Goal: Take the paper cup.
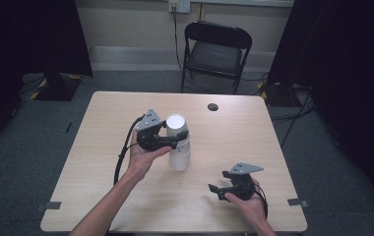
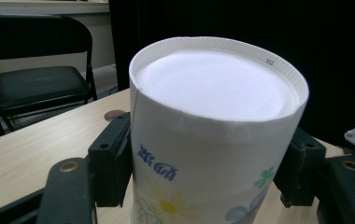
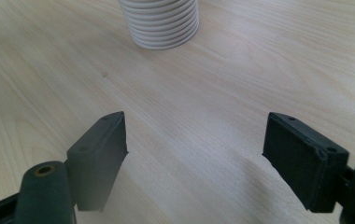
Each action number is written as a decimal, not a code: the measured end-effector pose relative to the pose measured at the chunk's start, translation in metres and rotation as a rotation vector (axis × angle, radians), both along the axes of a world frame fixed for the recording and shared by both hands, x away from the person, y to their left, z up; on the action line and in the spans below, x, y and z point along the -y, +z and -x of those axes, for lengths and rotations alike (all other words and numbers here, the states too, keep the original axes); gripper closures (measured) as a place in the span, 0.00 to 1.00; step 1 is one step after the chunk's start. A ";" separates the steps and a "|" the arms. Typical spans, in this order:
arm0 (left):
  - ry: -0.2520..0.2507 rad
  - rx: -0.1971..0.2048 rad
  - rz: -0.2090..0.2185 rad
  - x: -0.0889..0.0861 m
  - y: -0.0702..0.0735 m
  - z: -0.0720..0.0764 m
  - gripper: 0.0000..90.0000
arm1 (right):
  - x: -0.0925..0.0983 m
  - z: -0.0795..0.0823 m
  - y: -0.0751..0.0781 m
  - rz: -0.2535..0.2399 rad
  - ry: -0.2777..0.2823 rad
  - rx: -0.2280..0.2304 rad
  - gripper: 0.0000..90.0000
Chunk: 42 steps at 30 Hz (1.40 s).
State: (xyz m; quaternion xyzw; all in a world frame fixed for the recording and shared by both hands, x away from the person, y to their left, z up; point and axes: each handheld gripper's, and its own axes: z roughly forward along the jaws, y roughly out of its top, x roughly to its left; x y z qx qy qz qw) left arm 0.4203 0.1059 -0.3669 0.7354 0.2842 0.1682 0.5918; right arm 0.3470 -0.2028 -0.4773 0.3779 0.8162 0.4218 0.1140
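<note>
1. The left gripper (image 1: 173,141) is clamped on the top cup of an upside-down stack of paper cups (image 1: 179,142), which stands near the middle of the wooden table (image 1: 101,147).
2. In the left gripper view its two black jaws press on opposite sides of the paper cup (image 2: 213,140), a little below the cup's upturned base. The cup is white, with blue lettering and a flower print on its wall.
3. In the high view the left hand (image 1: 143,155) holds that gripper level, its jaws pointing to the right at the upper part of the stack.
4. The right gripper (image 1: 216,189) sits low over the table's near right part, well apart from the stack, in the right hand (image 1: 246,201).
5. In the right gripper view its jaws stand wide apart with bare tabletop (image 3: 194,116) between them; they touch nothing. The ribbed rims at the foot of the cup stack (image 3: 162,23) show farther off, at the top of that view.
6. A black folding chair (image 1: 215,51) stands beyond the table's far edge, and a small dark round fitting (image 1: 212,106) is set in the tabletop near that edge.
</note>
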 end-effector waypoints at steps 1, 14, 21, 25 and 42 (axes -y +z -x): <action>0.007 0.006 0.012 0.000 0.002 0.001 0.36 | 0.000 0.000 0.000 -0.001 0.000 0.000 0.24; 0.011 0.043 0.027 -0.007 0.014 0.008 0.35 | 0.000 -0.001 -0.001 0.000 0.000 -0.009 0.25; 0.014 0.054 0.041 -0.013 0.021 0.013 0.35 | -0.001 -0.001 0.000 0.006 -0.006 -0.003 0.26; 0.008 0.030 0.023 -0.017 0.023 0.019 0.35 | -0.003 0.000 0.001 0.006 0.001 0.000 0.26; -0.093 -0.003 0.015 -0.034 0.013 0.056 0.35 | -0.019 0.011 0.018 -0.004 0.036 0.059 0.31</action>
